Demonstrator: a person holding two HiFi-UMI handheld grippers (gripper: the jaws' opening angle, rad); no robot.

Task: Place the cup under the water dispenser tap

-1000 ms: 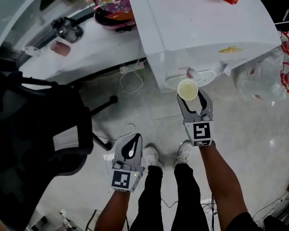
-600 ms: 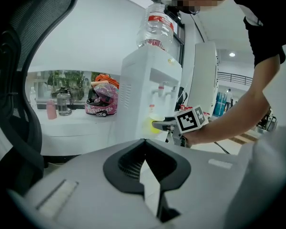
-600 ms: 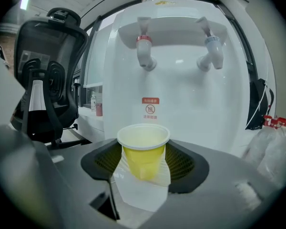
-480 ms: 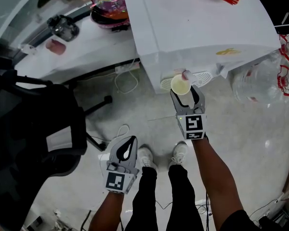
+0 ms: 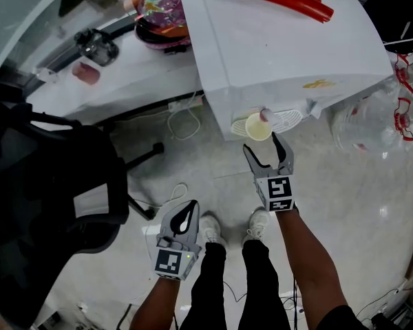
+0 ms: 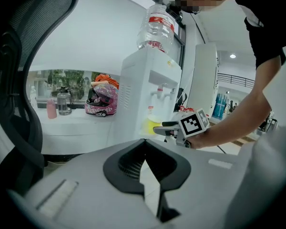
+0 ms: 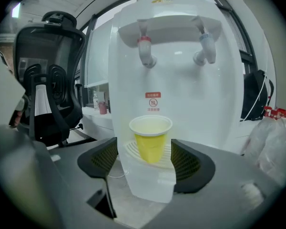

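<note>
As the cup [image 7: 150, 138] stands under the red tap [image 7: 145, 49], placing looks done; right tool [image 7: 144, 159], jaws just opened, flanks it untouching, retreat remaining; left tool [image 6: 145, 163] closed, empty

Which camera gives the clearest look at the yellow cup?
The right gripper view: the cup stands upright, whole and close, on the drip tray under the red tap. The head view shows only its rim from above; the left gripper view, a small yellow patch.
</note>
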